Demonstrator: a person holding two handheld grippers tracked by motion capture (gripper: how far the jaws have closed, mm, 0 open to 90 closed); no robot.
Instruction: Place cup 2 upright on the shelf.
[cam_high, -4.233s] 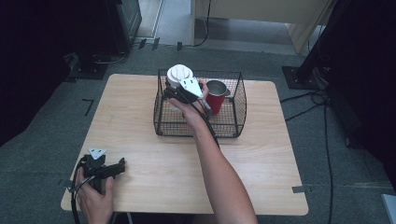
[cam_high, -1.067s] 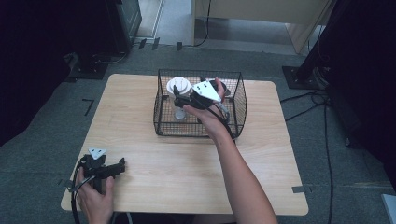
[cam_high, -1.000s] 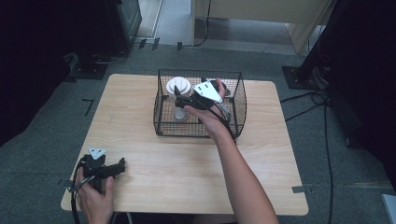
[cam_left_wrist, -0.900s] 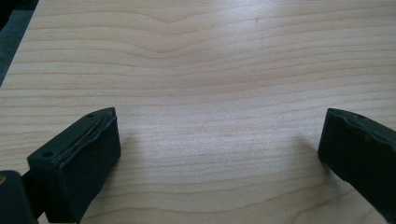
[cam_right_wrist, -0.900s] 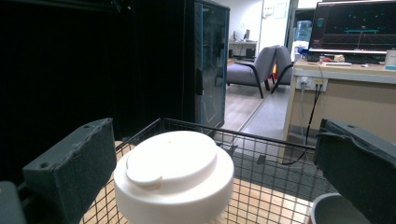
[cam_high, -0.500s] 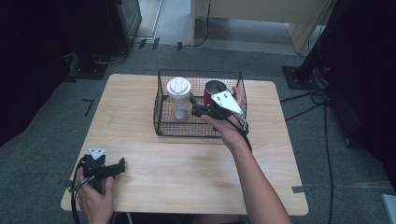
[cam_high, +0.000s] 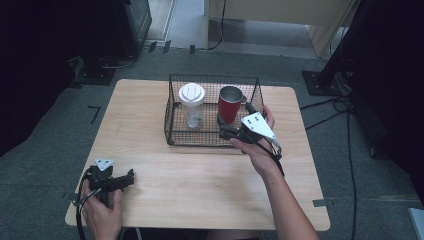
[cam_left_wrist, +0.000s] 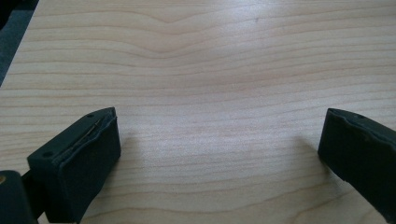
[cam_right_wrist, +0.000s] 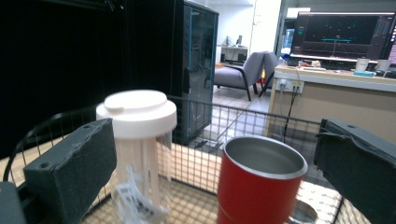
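Judging the chief hazard as a snag or a knock: with the right tool (cam_high: 223, 129) spread wide at the near wall of the wire basket (cam_high: 171, 116), could catch a jaw on the mesh, or tip the red cup (cam_high: 229, 104) against the white-lidded bottle (cam_high: 192, 104), if brought in low or off-centre. Found the red cup upright in the basket's right half, just beyond the right tool and framed between its jaws, untouched. Recorded the left tool (cam_high: 127, 177) likewise spread, empty, low over the desk (cam_high: 200, 190), well apart from the basket.
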